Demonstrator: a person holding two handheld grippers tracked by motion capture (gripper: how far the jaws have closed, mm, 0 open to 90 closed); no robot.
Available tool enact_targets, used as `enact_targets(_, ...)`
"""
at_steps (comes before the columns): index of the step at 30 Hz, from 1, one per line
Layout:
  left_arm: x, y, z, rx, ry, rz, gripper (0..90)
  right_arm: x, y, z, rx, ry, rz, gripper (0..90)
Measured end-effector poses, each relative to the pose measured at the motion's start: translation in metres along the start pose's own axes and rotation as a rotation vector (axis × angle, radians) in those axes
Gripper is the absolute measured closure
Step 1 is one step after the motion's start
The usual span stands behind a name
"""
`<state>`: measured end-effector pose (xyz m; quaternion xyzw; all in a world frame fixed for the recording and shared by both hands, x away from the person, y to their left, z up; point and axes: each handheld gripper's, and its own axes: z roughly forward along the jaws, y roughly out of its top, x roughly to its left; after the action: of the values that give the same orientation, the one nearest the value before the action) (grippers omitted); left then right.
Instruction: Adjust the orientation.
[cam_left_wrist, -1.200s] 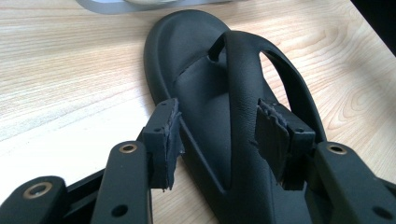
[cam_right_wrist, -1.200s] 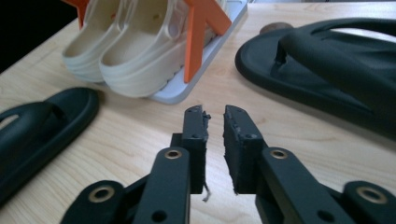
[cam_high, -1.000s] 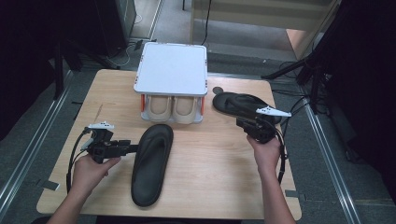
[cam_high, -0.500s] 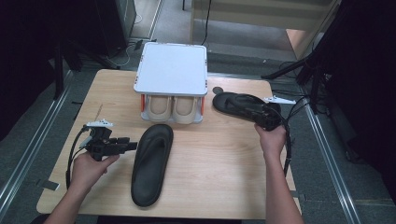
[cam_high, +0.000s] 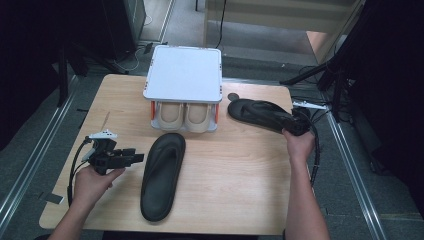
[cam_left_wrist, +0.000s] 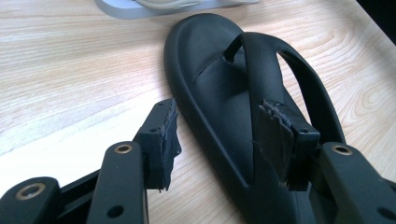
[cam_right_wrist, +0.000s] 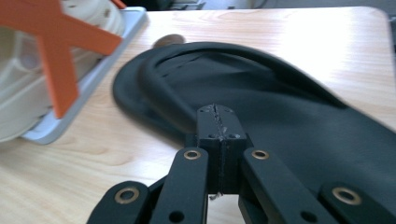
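Note:
One black flip-flop lies lengthwise on the wooden table near the front. My left gripper sits just left of it, open. In the left gripper view its jaws straddle that flip-flop's edge and strap without pressing, gripper. A second black flip-flop lies at the back right. My right gripper rests at its right end. In the right gripper view the gripper is shut, pads together with nothing seen between them, low over that flip-flop.
A small rack with a white top stands at the back centre, with beige shoes under it and orange legs. A small dark round spot lies beside it. Cables trail off the right edge.
My right hand has moved away from the person, toward the back right, down to the far flip-flop's end. The left hand has stayed put beside the near flip-flop.

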<state>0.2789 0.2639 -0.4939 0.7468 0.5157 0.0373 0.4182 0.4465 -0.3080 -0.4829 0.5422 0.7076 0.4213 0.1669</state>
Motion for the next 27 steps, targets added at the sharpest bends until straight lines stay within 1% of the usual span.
enact_targets(2, 0.001, -0.003, -0.002, -0.001, -0.006, 0.005, 48.1, -0.006, 0.002, 0.002, 0.007, -0.01, 0.007, 90.0)
enact_targets(4, 0.002, -0.004, -0.002, -0.014, -0.016, -0.006, 48.1, -0.011, 0.0, 0.009, 0.039, -0.027, -0.003, 90.0)
enact_targets(6, 0.002, -0.005, -0.002, -0.017, -0.008, -0.006, 48.1, -0.014, -0.003, 0.015, 0.05, -0.025, 0.005, 90.0)
enact_targets(7, 0.002, -0.005, -0.003, -0.016, -0.007, -0.006, 48.0, -0.015, -0.005, 0.017, 0.04, -0.027, 0.011, 90.0)
enact_targets(8, 0.002, -0.005, -0.003, -0.017, -0.005, -0.004, 47.8, -0.016, -0.005, 0.018, 0.042, -0.039, 0.025, 90.0)
enact_targets(10, 0.002, -0.006, -0.003, -0.015, 0.0, -0.004, 47.7, -0.017, -0.006, 0.019, 0.043, -0.069, 0.004, 90.0)
enact_targets(11, 0.003, -0.006, -0.004, -0.015, 0.002, -0.003, 47.6, -0.018, -0.006, 0.019, 0.045, -0.072, 0.009, 90.0)
enact_targets(12, 0.003, -0.006, -0.004, -0.017, 0.002, -0.001, 47.6, -0.019, -0.007, 0.02, 0.059, -0.072, 0.011, 90.0)
enact_targets(13, 0.003, -0.006, -0.004, -0.018, 0.004, -0.003, 47.4, -0.02, -0.008, 0.021, 0.053, -0.068, 0.011, 90.0)
enact_targets(14, 0.002, -0.006, -0.004, -0.019, 0.009, -0.003, 47.2, -0.02, -0.008, 0.02, 0.054, -0.065, 0.017, 90.0)
enact_targets(16, 0.001, -0.005, -0.004, -0.016, 0.018, 0.016, 46.5, -0.018, -0.007, 0.021, 0.058, -0.074, -0.003, 90.0)
enact_targets(17, 0.001, -0.005, -0.004, -0.015, 0.014, 0.022, 46.4, -0.018, -0.007, 0.02, 0.065, -0.078, -0.012, 90.0)
enact_targets(19, 0.0, -0.005, -0.002, -0.006, 0.011, 0.018, 45.9, -0.017, -0.007, 0.02, 0.071, -0.072, -0.011, 90.0)
enact_targets(22, 0.0, -0.004, -0.002, -0.004, 0.015, 0.024, 45.8, -0.015, -0.008, 0.018, 0.082, -0.064, -0.017, 90.0)
enact_targets(23, 0.0, -0.004, -0.002, -0.011, 0.014, 0.021, 45.8, -0.014, -0.008, 0.017, 0.082, -0.063, -0.017, 90.0)
enact_targets(25, 0.001, -0.004, -0.001, -0.002, 0.008, 0.022, 45.5, -0.011, -0.009, 0.015, 0.077, -0.062, -0.017, 90.0)
enact_targets(27, 0.002, -0.003, 0.0, 0.019, 0.008, 0.02, 45.1, -0.01, -0.011, 0.013, 0.075, -0.06, -0.019, 90.0)
